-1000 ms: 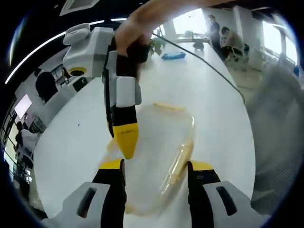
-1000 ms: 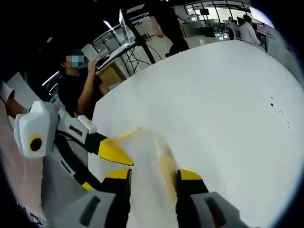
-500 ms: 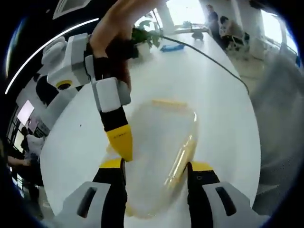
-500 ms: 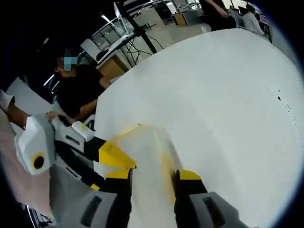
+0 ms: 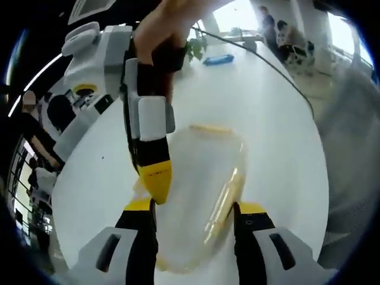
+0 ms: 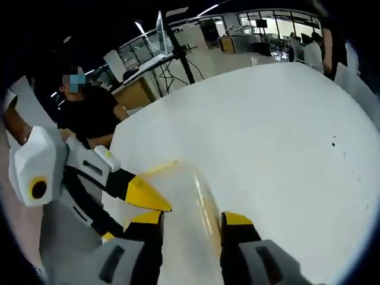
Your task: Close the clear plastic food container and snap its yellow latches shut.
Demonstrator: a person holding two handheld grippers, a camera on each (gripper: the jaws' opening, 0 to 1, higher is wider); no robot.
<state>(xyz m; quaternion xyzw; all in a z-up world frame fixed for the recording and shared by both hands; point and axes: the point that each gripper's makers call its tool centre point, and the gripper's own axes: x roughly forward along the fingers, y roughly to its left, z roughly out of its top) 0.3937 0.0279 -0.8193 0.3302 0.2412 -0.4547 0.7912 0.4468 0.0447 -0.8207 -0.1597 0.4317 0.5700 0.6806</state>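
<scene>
Right tool [image 5: 155, 178] has edged further over the container [image 5: 199, 196].

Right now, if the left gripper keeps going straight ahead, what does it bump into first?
Probably the container: it lies right between and ahead of the left gripper on the table. The right gripper pokes in beside it; depth is unclear.

In the left gripper view, the left claw [image 5: 193, 215] points forward with its two yellow-tipped jaws spread apart. The right claw [image 5: 155, 178] reaches in from above and to the left of it, tip pointing down just beside the left claw's left jaw, with the person's hand [image 5: 169, 29] wrapped around its handle. In the right gripper view, the right claw [image 6: 191, 225] also stands parted, and the left claw [image 6: 142, 196] enters from the left, its tip close beside the right claw's left jaw.
</scene>
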